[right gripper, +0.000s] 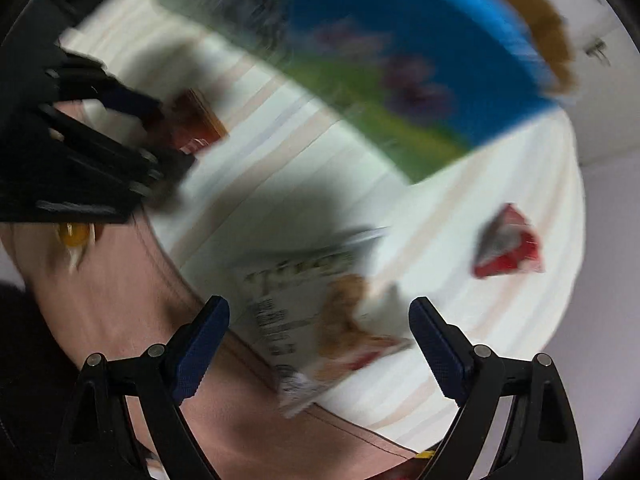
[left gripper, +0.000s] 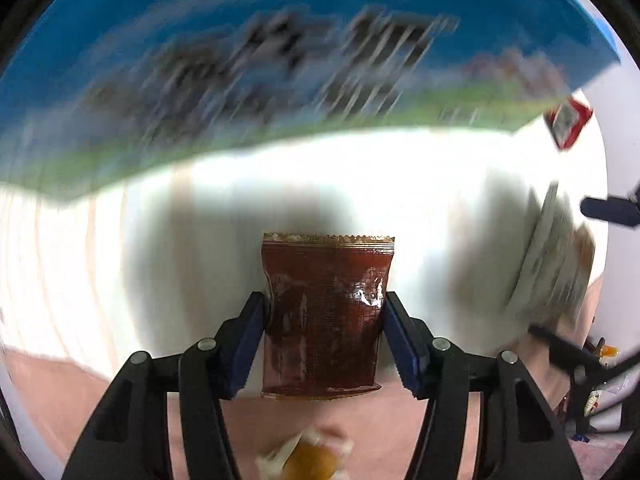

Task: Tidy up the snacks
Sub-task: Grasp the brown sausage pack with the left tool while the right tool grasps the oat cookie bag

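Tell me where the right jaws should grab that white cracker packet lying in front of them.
Grip the white packet across its two long edges near the middle, coming down from above. It lies flat and tilted on the striped cloth, so turn the open right gripper to span its narrow width. Blur hides finer detail.

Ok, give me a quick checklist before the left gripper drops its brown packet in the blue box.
1. Left gripper shut on the brown packet: ok.
2. Packet upright between the pads, not slipping: ok.
3. Blue box lies ahead: ok.
4. Box opening in sight: cannot tell, blurred.
5. Right gripper open and empty: ok.
6. White snack bag and red packet off the left path: ok.
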Demonstrator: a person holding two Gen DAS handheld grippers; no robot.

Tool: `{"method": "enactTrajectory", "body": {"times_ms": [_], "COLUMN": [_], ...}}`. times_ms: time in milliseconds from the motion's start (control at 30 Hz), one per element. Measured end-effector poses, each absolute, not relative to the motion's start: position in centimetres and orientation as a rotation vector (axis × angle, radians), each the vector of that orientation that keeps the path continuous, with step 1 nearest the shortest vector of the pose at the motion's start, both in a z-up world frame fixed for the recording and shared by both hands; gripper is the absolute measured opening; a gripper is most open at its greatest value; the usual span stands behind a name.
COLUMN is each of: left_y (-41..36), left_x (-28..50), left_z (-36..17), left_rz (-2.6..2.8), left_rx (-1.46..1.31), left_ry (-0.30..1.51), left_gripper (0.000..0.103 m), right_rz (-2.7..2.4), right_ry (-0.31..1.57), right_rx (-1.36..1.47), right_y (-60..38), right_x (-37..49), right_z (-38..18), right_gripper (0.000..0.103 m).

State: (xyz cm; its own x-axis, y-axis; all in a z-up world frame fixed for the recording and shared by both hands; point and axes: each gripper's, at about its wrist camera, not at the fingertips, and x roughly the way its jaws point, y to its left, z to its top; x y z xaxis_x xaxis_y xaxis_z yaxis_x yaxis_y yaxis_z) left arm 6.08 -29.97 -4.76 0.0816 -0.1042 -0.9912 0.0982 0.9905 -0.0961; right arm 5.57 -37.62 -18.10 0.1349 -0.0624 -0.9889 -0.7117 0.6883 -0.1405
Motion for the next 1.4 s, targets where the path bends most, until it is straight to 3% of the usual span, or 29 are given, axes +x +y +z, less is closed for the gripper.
{"method": "enactTrajectory", "body": {"times_ms": [100,167,200,267,333,533,567,600,633,700,967,1067,1400], "left_y": [-28.5,-27.7,-27.4,-26.5,-26.4,-24.9,-24.4,-24.3,-23.9,-23.4,-21.5,-20.9,-19.8], "left_x": [3.8,3.1,3.0,2.7,2.5,3.3,3.0,2.7,3.4,3.3,1.6,1.8,8.1], "left_z": [-4.8,-4.9,-5.0,-5.3,-5.5,-6.2,-5.9,-5.6,-5.3,-4.9,-3.7,-1.0,13.7], "left_rz": [-0.138,-0.136,-0.14,-0.158,-0.177,-0.164,-0.154,-0.152,-0.154,-0.15,-0.119,-0.134,-0.284], "left_rx": [-0.043,-0.09,-0.121,-0.155,-0.167,-0.184,-0.166,-0.157,-0.16,-0.165,-0.174,-0.183,-0.25], "left_ry": [1.507,1.517,1.523,1.541,1.551,1.521,1.51,1.5,1.496,1.495,1.501,1.472,1.244], "left_gripper": [0.056,0.056,0.058,0.061,0.063,0.063,0.055,0.054,0.054,0.054,0.053,0.053,0.053], "right_rz": [0.462,0.329,0.272,0.234,0.224,0.117,0.091,0.06,0.041,0.025,0.088,0.135,0.288], "right_ry": [1.423,1.506,1.541,1.598,1.623,1.593,1.581,1.565,1.549,1.521,1.515,1.489,1.201], "right_rx": [-0.61,-0.349,-0.211,0.045,0.216,0.105,0.084,0.048,0.029,0.029,0.216,0.276,0.299], "right_y": [-37.8,-39.8,-40.9,-42.5,-43.6,-43.2,-43.2,-42.8,-42.8,-41.8,-39.2,-38.3,-37.8], "right_x": [6.1,7.2,7.5,7.6,7.3,5.6,5.4,5.1,4.7,3.6,-0.3,-1.1,6.3], "right_z": [-19.2,-19.6,-19.8,-20.1,-20.0,-19.3,-19.4,-19.4,-19.2,-18.8,-17.6,-15.9,0.2], "right_gripper": [0.083,0.081,0.081,0.097,0.098,0.097,0.09,0.086,0.072,0.057,0.054,0.054,0.053]}}
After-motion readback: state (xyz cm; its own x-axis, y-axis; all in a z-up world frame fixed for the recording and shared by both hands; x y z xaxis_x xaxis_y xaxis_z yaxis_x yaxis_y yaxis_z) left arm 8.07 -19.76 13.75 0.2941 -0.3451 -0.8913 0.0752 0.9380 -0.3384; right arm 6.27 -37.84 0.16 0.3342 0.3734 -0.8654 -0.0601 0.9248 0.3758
